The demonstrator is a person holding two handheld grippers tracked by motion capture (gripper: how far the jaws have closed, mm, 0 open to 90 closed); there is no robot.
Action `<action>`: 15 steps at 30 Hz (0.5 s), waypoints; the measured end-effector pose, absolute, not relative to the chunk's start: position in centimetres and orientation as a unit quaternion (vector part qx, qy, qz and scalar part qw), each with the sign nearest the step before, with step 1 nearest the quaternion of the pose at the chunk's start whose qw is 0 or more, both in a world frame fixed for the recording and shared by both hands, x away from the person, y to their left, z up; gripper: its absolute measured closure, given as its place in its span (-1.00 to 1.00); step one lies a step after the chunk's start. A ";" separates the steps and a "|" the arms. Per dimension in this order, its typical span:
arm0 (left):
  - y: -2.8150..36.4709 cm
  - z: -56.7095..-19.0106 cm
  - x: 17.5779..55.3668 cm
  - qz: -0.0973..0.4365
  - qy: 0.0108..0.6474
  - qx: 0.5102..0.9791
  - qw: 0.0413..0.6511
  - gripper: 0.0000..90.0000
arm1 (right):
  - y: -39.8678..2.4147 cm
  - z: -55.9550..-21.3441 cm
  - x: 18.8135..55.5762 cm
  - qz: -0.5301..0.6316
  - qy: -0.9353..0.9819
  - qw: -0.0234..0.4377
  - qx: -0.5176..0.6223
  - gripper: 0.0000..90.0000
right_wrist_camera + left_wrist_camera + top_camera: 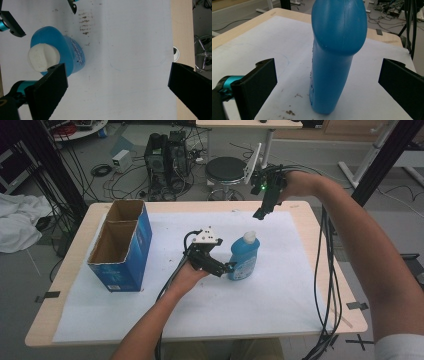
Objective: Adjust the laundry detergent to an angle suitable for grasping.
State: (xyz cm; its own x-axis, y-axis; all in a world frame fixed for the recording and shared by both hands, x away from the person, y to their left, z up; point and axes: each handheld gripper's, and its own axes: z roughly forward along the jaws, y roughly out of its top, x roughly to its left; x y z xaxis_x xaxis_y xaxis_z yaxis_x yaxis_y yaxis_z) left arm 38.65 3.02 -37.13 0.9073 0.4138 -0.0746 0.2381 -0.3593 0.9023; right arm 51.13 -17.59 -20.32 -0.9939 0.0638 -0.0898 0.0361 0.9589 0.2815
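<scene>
The left gripper (pixel 226 268) is reaching in low over the white paper sheet (pixel 280 285), and its jaws are standing spread wide apart. In the left gripper view (pixel 327 82), the blue detergent bottle (pixel 334 57) is standing upright straight ahead of this gripper, centred in the gap between the two jaws, with open paper showing on both sides of it, so neither jaw is touching it. In the high view the bottle (pixel 244 257) is sitting just beyond the jaw tips, its white cap (pixel 250 237) pointing up.

The right gripper (pixel 262 213) is hanging in the air above and beyond the bottle, well clear of it, tilted downward. Its jaws are also gaping wide. In the right gripper view (pixel 117 85), the bottle (pixel 61 53) is lying off toward this gripper's left jaw, below it, with the cap (pixel 43 58) facing the camera.

A blue cardboard box (pixel 122 245), open on top with two compartments, is standing well off to the left gripper's outer side, on the wooden table (pixel 75 245).
</scene>
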 end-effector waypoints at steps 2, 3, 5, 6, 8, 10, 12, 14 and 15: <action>2.3 -37.6 38.7 0.085 0.204 0.816 0.534 -0.96 | -17.5 -20.3 51.2 0.145 0.988 0.050 0.023 -0.96; 2.3 -37.6 38.7 0.085 0.204 0.816 0.534 -0.96 | -17.5 -20.3 51.3 0.142 0.988 0.049 0.021 -0.96; 2.0 -37.8 38.8 0.090 0.203 0.818 0.530 -0.96 | -17.5 -20.3 51.3 0.144 0.988 0.048 0.021 -0.97; 1.8 -38.0 38.8 0.093 0.207 0.814 0.535 -0.96 | -17.4 -20.4 51.3 0.144 0.988 0.049 0.021 -0.97; 1.4 -38.3 38.8 0.093 0.213 0.808 0.541 -0.96 | -17.4 -20.4 51.3 0.145 0.988 0.048 0.020 -0.96; 1.0 -38.6 38.8 0.095 0.208 0.812 0.538 -0.96 | -17.4 -20.2 51.2 0.145 0.988 0.050 0.023 -0.96; 0.8 -38.7 38.7 0.089 0.215 0.807 0.542 -0.96 | -17.4 -20.3 51.2 0.150 0.987 0.050 0.021 -0.97; 0.4 -38.9 38.7 0.088 0.220 0.801 0.551 -0.96 | -17.4 -20.2 51.2 0.149 0.987 0.050 0.021 -0.97; 0.4 -38.9 38.7 0.088 0.220 0.801 0.551 -0.96 | -17.4 -20.2 51.2 0.149 0.987 0.050 0.021 -0.96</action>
State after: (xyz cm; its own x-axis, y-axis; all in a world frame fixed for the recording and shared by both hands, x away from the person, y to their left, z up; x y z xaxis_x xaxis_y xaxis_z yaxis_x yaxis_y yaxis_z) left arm 38.68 0.39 -38.95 0.8881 0.4485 -0.1008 0.2546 -0.2973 0.9202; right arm 51.21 -17.43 -20.23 -0.9941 0.0560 -0.0924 0.0262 0.9546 0.2967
